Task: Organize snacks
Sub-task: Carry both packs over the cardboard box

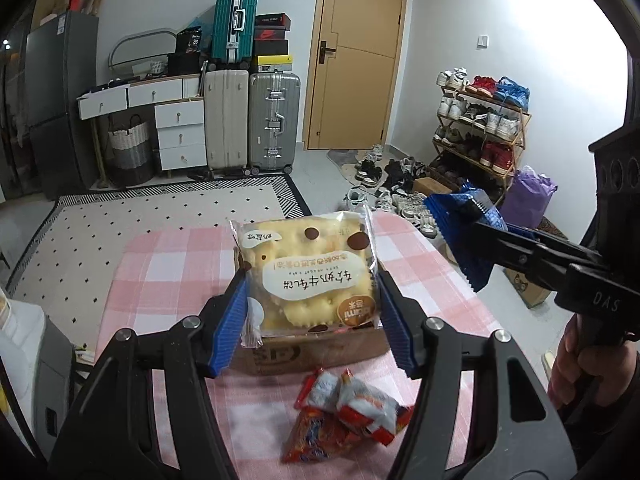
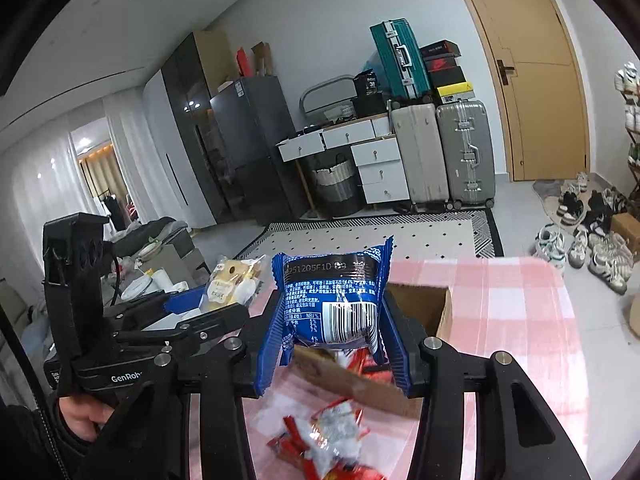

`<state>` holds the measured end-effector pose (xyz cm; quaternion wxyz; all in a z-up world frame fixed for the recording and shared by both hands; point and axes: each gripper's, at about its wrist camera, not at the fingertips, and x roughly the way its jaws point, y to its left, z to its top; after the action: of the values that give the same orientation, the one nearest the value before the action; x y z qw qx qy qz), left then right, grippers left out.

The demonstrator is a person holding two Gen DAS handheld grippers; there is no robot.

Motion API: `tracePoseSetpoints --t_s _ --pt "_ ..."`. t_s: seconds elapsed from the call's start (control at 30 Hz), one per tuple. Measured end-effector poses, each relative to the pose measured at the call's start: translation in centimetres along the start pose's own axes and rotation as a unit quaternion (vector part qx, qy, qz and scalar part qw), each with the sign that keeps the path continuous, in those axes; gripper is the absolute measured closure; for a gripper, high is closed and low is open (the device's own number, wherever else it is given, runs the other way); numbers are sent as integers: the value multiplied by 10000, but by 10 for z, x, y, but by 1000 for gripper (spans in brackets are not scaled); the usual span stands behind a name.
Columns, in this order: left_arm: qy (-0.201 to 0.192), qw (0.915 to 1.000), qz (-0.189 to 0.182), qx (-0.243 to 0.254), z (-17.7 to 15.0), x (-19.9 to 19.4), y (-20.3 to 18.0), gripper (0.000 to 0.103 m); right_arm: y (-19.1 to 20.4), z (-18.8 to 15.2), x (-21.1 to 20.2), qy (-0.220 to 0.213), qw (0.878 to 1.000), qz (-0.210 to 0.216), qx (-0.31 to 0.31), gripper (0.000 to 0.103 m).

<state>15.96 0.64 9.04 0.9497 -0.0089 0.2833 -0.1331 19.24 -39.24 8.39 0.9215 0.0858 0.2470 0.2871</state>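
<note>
We stand at a table with a pink checked cloth (image 1: 168, 256) in a room with suitcases and a wooden door. Our left gripper (image 1: 310, 312) grasps a yellow cracker pack (image 1: 308, 276) between its blue pads, above a cardboard box (image 1: 320, 350). Our right gripper (image 2: 332, 340) is clenched on a blue snack pack (image 2: 332, 300), also over the box. Below and nearer to both grippers, red and white snack packets (image 1: 352, 412) lie on the cloth.
</note>
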Motion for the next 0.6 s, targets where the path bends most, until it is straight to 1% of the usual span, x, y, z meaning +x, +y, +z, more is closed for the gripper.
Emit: tracePoseSetpoints --t_s 0.13,0.2,0.3,0.4,0.5,0.6 --pt "2 9999 112 50 18 19 2 44 0 16 17 92 9998 -5 -180 57" --pt "17 9999 108 36 26 30 4 44 0 17 26 176 9994 -50 -297 57" --pt "88 9999 104 3 36 49 9 44 -7 22 44 279 9991 -95 -319 57" --pt "164 9997 175 11 44 74 13 44 -13 25 62 390 9988 -100 -280 57" --pt "275 9995 171 -6 48 97 19 44 -20 26 83 498 9982 -137 -288 57" --pt "405 9991 94 -54 44 119 22 44 -27 23 99 613 9978 -141 -218 57"
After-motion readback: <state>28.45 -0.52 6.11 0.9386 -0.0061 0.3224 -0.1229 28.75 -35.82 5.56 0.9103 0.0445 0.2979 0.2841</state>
